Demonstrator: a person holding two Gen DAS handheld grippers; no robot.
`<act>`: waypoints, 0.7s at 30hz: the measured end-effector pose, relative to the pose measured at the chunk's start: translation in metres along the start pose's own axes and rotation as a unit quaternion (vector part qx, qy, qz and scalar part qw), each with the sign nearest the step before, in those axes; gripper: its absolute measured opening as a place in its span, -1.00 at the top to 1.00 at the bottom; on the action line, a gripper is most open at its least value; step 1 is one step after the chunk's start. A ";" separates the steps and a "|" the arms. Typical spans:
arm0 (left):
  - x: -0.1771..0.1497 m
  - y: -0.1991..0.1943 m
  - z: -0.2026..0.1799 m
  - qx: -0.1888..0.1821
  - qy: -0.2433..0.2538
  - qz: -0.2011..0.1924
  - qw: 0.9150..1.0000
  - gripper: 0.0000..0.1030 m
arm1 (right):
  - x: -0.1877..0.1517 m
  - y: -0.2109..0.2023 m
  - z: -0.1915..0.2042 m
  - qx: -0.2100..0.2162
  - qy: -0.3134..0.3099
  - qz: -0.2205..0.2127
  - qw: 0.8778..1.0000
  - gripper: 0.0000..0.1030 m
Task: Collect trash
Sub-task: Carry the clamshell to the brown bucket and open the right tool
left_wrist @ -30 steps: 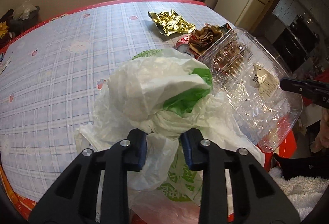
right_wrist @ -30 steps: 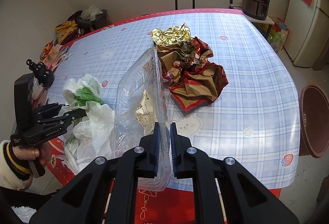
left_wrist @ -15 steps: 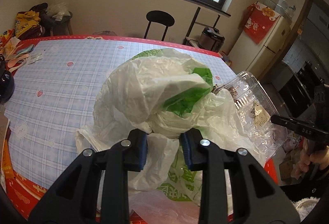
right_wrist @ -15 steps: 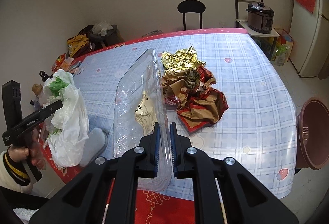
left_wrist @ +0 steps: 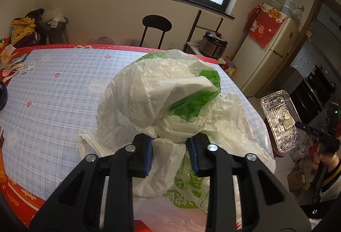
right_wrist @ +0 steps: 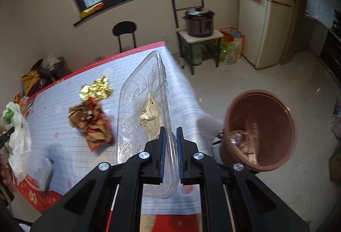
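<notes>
the left gripper (left_wrist: 171,154) is clamped on a bunched neck of the crumpled white and green plastic bag (left_wrist: 166,95), holding it up above the blue checked tablecloth (left_wrist: 53,99). the right gripper (right_wrist: 170,155) has its jaws nearly closed, pinching the rim of the clear plastic clamshell tray (right_wrist: 145,108) with a yellow label inside, raised beside the table edge. a round brown trash bin (right_wrist: 264,127) sits on the floor to its right. crumpled gold and red foil wrappers (right_wrist: 91,112) lie on the table.
</notes>
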State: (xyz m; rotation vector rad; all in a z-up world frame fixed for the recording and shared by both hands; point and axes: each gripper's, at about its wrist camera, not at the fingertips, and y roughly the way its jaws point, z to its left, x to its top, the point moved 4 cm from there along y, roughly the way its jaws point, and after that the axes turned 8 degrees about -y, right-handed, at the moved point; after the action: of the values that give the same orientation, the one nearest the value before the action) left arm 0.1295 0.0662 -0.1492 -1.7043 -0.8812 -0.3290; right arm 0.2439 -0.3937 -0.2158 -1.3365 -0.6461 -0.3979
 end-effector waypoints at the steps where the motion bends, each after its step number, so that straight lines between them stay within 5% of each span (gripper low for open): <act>1: 0.000 0.004 -0.007 -0.002 0.001 0.001 1.000 0.41 | -0.003 0.000 -0.020 -0.017 0.007 0.002 1.000 0.79; 8: -0.009 0.032 -0.071 -0.014 0.011 0.013 1.000 0.41 | -0.020 0.013 -0.150 -0.117 0.046 0.031 0.992 0.78; 15: -0.023 0.048 -0.112 -0.012 0.027 0.028 0.999 0.40 | -0.028 0.038 -0.221 -0.141 0.079 0.052 0.985 0.74; 16: -0.024 0.049 -0.118 -0.011 0.030 0.029 0.999 0.40 | -0.027 0.040 -0.226 -0.139 0.084 0.054 0.985 0.60; 19: -0.027 0.052 -0.134 -0.012 0.041 0.030 0.999 0.40 | -0.019 0.031 -0.228 -0.132 0.075 0.024 0.988 -0.23; 21: -0.028 0.056 -0.148 -0.017 0.050 0.032 0.998 0.40 | -0.015 0.022 -0.225 -0.133 0.065 0.008 0.989 -0.31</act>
State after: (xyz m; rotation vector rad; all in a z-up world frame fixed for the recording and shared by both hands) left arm 0.1818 -0.0858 -0.1578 -1.7269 -0.7500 -0.3849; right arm 0.2917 -0.6098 -0.2648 -1.5525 -0.4842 -0.5686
